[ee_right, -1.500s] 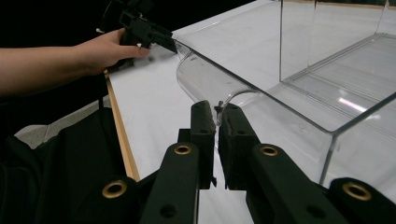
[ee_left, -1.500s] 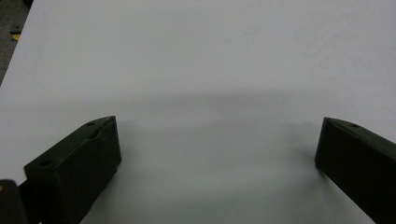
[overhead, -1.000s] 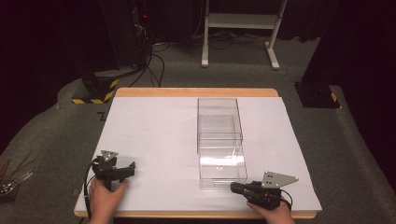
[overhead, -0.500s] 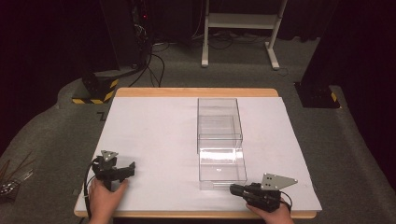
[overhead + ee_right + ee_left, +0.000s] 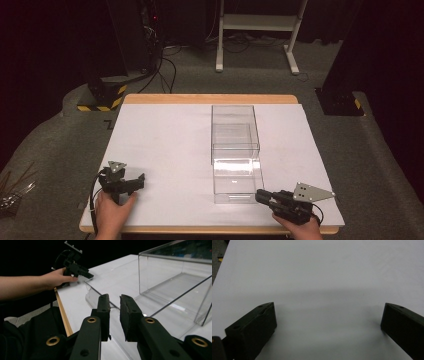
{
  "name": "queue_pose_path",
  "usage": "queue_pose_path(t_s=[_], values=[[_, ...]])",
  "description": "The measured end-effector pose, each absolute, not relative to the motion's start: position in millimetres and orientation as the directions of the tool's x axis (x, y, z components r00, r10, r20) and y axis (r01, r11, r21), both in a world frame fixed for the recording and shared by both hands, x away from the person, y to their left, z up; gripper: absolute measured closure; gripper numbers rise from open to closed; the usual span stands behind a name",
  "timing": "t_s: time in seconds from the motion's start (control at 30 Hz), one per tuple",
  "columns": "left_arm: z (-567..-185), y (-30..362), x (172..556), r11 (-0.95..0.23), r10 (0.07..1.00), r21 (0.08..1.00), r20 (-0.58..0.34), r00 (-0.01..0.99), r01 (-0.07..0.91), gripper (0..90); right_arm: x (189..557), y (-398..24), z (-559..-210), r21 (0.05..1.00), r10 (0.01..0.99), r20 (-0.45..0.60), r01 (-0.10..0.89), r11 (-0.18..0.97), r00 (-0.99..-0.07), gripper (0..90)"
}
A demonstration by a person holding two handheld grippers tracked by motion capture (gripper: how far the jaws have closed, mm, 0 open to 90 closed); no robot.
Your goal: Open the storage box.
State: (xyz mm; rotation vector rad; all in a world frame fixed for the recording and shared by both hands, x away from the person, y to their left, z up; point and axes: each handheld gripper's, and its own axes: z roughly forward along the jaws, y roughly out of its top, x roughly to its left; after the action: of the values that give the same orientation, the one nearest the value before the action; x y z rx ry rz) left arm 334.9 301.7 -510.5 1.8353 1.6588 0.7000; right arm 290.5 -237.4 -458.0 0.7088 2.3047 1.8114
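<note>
Box: clear, empty, at desk centre-right, near end just beside right tongs. Right tongs: jaws nearly closed, a thin gap between, gripping nothing. Left tongs: wide open, empty, well apart on bare desk. Progress, judged: box not yet gripped.

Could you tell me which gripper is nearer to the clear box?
Right. The right gripper sits just beside the clear box at its near corner; the left gripper rests well off to its left.
</note>
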Motion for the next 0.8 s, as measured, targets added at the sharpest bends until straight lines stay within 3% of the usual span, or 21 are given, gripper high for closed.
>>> queue_pose_path(t_s=[0.43,0.57,0.8], values=[[-510,302,335,-0.075,0.995,0.709,0.009,0.097,0.701,0.3,300,-243,-448,0.958,0.537,0.141,0.25,0.137,-0.832,73.3],[-510,302,335,-0.075,0.995,0.709,0.009,0.097,0.701,0.3,309,-250,-450,0.958,0.629,0.123,0.258,0.128,-0.768,68.1],[-510,302,335,-0.075,0.995,0.709,0.009,0.097,0.701,0.3,319,-268,-458,0.953,0.731,0.115,0.283,0.111,-0.672,66.6]])
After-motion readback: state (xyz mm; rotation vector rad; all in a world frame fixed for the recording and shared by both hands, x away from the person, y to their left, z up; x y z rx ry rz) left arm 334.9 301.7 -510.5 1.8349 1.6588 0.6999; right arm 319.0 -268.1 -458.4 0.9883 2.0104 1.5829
